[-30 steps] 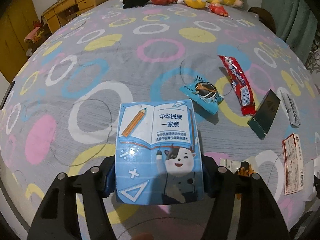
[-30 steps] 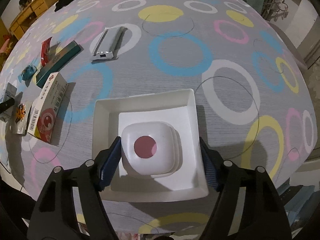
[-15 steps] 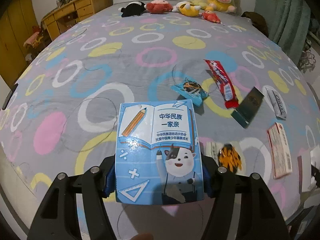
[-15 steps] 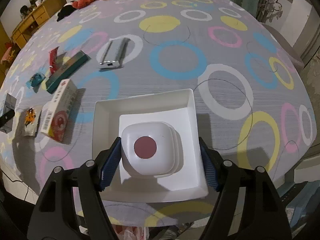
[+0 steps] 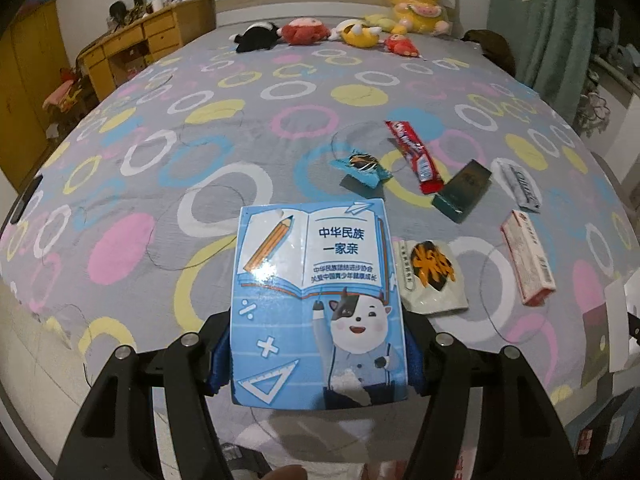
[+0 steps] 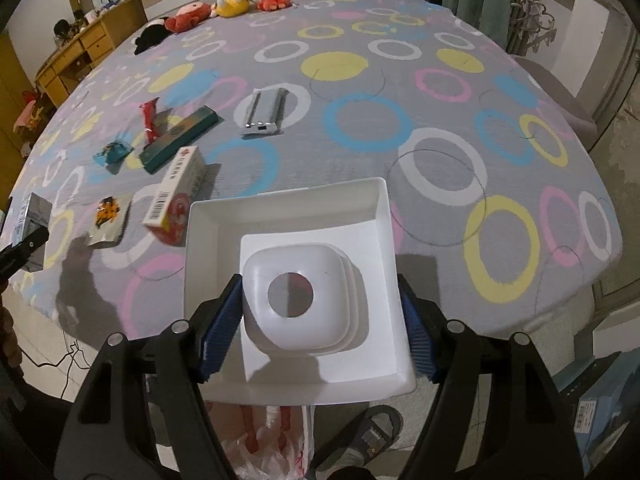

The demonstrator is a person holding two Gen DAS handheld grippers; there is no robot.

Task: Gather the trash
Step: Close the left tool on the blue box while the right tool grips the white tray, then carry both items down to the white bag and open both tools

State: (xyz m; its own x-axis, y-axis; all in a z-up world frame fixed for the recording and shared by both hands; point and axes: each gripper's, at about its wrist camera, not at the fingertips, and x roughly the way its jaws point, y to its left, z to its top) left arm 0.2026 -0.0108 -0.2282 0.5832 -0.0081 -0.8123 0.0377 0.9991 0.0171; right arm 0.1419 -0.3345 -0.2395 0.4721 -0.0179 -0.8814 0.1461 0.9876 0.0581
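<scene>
Bedrm: ring-print bed (image 5: 280,128), wood desk (image 5: 136,46) left, teal curtain (image 5: 548,24) right.

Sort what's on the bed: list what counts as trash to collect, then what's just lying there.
Trash to collect:
red wrapper
blue wrapper
orange-print packet
red-white carton
dark green box
silver packet

Just lying about:
plush toys
wooden desk
curtain

Blue carton (image 5: 316,300) reads "中华民族一家亲"; other labels illegible.
</scene>
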